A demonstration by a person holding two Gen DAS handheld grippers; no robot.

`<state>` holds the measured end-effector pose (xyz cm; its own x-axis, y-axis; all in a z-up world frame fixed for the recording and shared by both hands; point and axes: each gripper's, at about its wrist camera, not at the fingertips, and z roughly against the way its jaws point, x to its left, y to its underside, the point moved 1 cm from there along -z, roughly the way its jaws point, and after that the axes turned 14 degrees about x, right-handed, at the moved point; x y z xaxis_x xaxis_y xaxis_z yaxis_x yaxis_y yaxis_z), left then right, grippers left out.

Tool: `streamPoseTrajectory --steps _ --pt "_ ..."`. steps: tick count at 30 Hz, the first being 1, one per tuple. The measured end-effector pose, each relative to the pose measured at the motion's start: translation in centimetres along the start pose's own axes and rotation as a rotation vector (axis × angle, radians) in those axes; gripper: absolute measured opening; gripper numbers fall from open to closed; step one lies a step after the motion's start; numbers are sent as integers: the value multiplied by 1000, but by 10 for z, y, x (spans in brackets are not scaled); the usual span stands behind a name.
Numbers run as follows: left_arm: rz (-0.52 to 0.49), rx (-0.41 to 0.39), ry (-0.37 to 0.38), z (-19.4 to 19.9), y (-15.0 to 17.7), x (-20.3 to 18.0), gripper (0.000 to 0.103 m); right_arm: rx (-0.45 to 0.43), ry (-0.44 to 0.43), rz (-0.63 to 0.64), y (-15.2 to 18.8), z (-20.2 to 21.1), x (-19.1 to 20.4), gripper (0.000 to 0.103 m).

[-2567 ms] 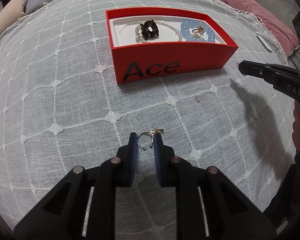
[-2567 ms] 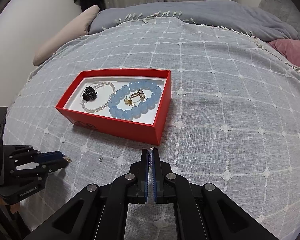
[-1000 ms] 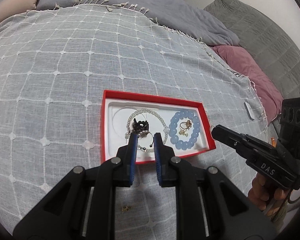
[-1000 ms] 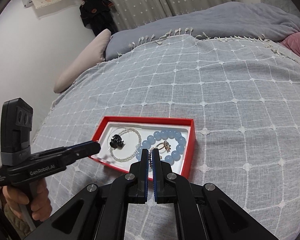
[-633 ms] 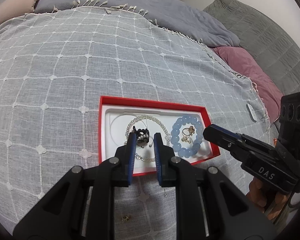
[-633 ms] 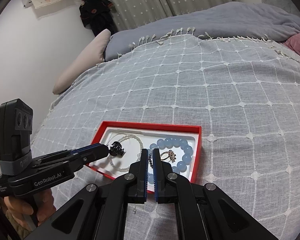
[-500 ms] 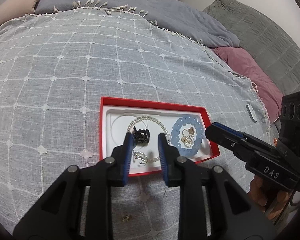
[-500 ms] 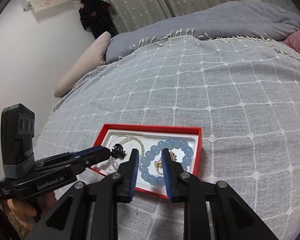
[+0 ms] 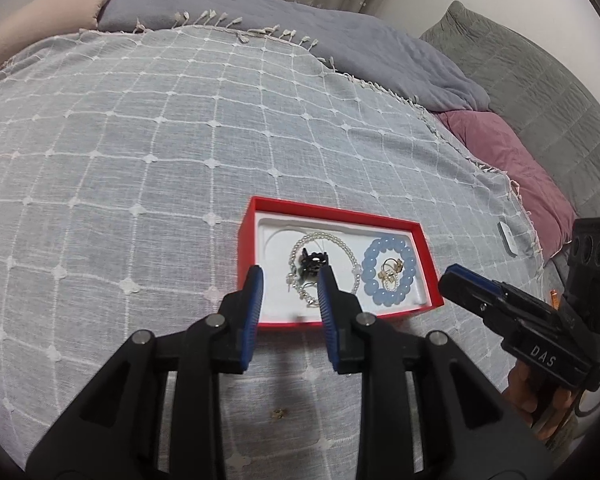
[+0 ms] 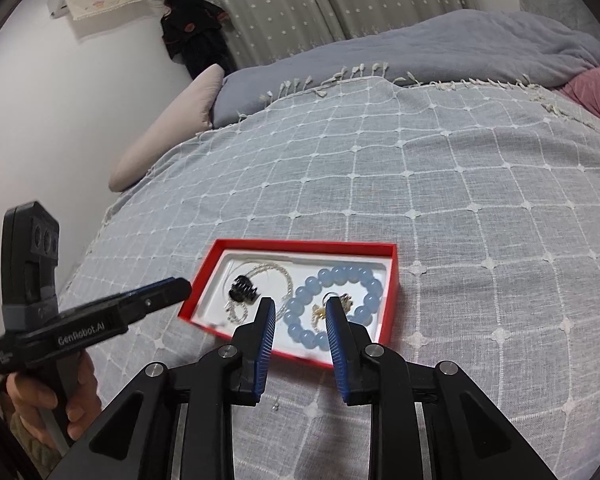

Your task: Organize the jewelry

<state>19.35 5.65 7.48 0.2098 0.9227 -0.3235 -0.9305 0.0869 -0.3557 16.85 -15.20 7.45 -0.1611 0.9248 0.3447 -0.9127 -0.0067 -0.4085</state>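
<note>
Both the left gripper [image 9: 290, 284] and right gripper [image 10: 300, 312] have just spread their fingers, empty.

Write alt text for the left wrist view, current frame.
Left claw, open and empty, hovers over a red box on a grey checked bedspread. Inside lie a blue bead bracelet, a pearl strand, a black hair clip and gold earrings. The right claw reaches in from the right.

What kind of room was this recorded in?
Most likely a bedroom: the red box sits on a bed with a grid-patterned cover, pillows at its head and curtains behind.
</note>
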Motion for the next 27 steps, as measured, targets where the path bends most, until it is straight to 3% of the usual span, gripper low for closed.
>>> streamPoseTrajectory --steps 5,11,15,21,27 --pt "-9 -31 -64 13 9 4 41 2 30 35 14 7 12 27" --pt "-49 14 -183 7 32 5 42 37 88 56 29 3 15 27" --pt "-2 65 -148 2 51 14 43 54 71 56 33 -1 17 27" --pt "-15 140 -150 -13 71 10 43 90 83 87 38 -12 27 27" --pt "-51 150 -127 -13 76 0 43 134 65 70 41 -23 26 25"
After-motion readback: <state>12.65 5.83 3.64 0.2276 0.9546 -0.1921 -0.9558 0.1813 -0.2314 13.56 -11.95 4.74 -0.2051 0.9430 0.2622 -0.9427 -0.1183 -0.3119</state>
